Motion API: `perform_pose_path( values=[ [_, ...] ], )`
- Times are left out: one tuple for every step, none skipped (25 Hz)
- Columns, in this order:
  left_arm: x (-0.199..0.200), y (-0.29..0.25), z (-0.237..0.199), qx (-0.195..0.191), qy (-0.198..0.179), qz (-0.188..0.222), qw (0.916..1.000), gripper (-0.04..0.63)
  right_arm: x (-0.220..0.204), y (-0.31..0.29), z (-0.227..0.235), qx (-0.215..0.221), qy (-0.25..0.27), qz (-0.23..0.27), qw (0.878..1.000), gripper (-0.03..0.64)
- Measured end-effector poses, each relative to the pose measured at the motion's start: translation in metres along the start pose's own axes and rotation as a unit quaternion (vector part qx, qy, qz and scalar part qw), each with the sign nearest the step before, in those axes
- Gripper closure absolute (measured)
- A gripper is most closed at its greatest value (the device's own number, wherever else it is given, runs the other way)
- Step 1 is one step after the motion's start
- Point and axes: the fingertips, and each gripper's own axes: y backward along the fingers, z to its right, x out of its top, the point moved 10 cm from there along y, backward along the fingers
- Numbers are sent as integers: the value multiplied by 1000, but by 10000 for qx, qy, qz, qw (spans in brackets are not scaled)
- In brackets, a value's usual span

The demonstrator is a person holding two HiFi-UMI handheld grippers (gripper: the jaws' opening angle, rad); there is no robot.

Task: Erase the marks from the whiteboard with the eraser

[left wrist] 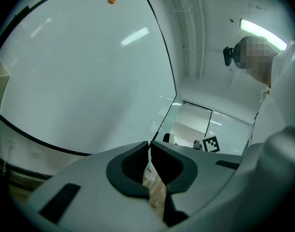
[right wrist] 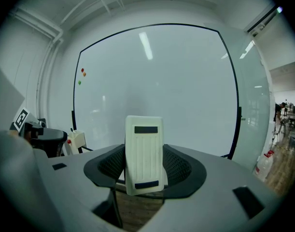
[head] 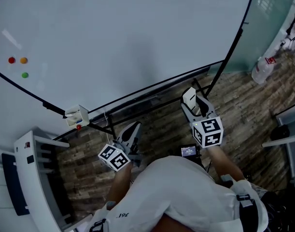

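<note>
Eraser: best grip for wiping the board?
Pinch the eraser across its two long side edges, low on the body, coming from the ribbed back, as the right gripper does now. That probably leaves the far flat face free to meet the whiteboard.

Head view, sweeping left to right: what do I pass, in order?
red dot → orange dot → small white holder on the board's frame → left gripper → right gripper holding the eraser → plastic bottle

Dim, bluish light; pale glare streaks the whiteboard (right wrist: 157, 91); both gripper views bulge, corners black.
</note>
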Motion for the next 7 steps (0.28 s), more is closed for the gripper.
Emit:
perform_pose_path(
  values=[
    [0,0,0,-5,-2,-4,10000,581,0,0,0,2,0,-4,10000,364],
    [0,0,1,-12,-4,-8,10000,581,-1,1,0,3,0,-6,10000,364],
    [0,0,1,-20,-6,-11,10000,581,-1,1,0,4,1,-7,10000,364],
    [0,0,1,-27,-7,-14,10000,581,-1,1,-1,5,6,-7,10000,364],
    [0,0,1,-33,-8,-14,10000,581,0,1,-1,5,12,-5,10000,364],
    [0,1,1,-38,-9,-13,10000,581,0,1,-2,7,19,-2,10000,364],
    [1,1,1,-42,-10,-12,10000,581,0,0,-3,8,26,1,10000,364]
  ],
)
